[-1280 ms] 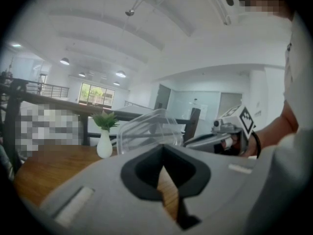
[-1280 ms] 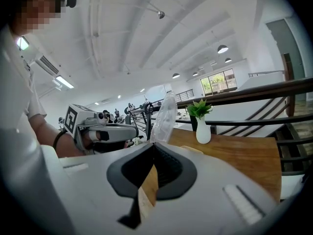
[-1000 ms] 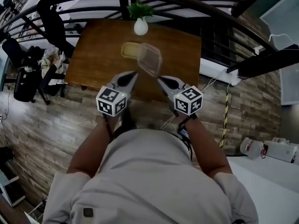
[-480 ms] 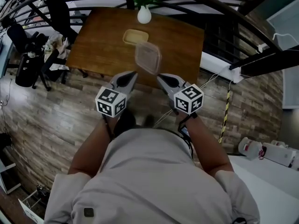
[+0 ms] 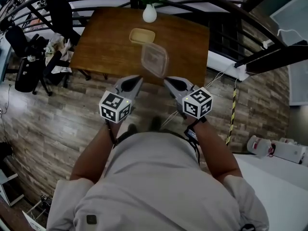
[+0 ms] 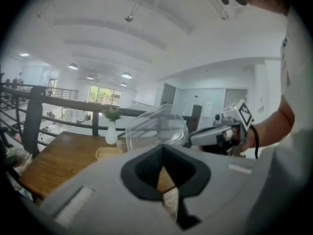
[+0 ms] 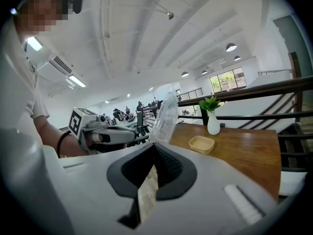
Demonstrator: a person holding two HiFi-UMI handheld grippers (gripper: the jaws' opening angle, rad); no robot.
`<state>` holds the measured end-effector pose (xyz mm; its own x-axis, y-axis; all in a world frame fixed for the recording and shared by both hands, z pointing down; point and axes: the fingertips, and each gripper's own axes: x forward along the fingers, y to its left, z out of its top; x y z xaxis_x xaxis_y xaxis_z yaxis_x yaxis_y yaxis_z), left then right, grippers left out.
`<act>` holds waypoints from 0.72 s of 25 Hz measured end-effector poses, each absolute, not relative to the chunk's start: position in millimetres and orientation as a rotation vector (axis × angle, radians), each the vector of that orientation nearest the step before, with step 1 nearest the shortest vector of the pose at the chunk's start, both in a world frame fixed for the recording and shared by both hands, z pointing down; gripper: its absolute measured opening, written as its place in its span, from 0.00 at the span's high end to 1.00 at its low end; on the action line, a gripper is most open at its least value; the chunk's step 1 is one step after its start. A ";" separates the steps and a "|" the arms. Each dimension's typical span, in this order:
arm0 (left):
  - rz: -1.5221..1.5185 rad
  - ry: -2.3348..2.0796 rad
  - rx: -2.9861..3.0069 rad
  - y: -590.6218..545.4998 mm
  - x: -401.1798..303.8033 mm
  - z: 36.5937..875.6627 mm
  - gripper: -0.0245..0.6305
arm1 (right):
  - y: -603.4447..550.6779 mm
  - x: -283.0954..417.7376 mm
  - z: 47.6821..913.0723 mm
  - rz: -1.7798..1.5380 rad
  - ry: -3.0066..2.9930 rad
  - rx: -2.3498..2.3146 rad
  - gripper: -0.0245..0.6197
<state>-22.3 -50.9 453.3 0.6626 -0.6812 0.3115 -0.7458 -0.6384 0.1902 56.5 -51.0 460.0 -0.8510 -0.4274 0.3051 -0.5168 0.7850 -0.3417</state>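
A clear plastic container [image 5: 154, 59] hangs in the air over the near edge of a wooden table [image 5: 101, 42]. My right gripper [image 5: 167, 80] is shut on its lower rim; in the right gripper view the container [image 7: 165, 115] rises edge-on straight from my right gripper [image 7: 154, 150]. My left gripper [image 5: 136, 79] is shut just left of it. The left gripper view shows the container's broad face [image 6: 156, 129] right past my left gripper [image 6: 163, 151]; contact cannot be told. A shallow beige tray [image 5: 142, 35] lies on the table.
A white vase with a green plant [image 5: 149, 14] stands at the table's far edge, by a black railing [image 5: 226, 18]. Dark chairs and bags [image 5: 29, 57] crowd the table's left side. Wood-plank floor [image 5: 43, 129] lies on the near side of the table.
Both grippers have tipped so the tabletop and the beige tray now show in their views. The container stays in the right gripper, slightly nearer to me in the head view.
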 end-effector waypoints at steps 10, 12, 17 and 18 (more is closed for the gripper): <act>0.304 -1.096 2.611 16.4 -78.8 438.6 0.96 | 18.4 3.5 442.4 0.593 -2.781 0.791 0.95; 0.305 -1.083 2.619 31.3 -86.3 438.3 0.96 | 32.7 -3.8 441.3 0.588 -2.782 0.808 0.95; 0.297 -1.077 2.633 63.9 -109.1 437.7 0.96 | 65.0 -24.2 439.3 0.569 -2.788 0.837 0.95; 0.294 -1.077 2.633 68.5 -110.5 435.8 0.96 | 70.2 -25.3 437.8 0.568 -2.789 0.841 0.95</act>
<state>-110.5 68.5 435.8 0.7013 -0.6510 0.2903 -0.7082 -0.6828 0.1797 -25.3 70.2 437.8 -0.8257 -0.4954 0.2699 -0.5615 0.7680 -0.3080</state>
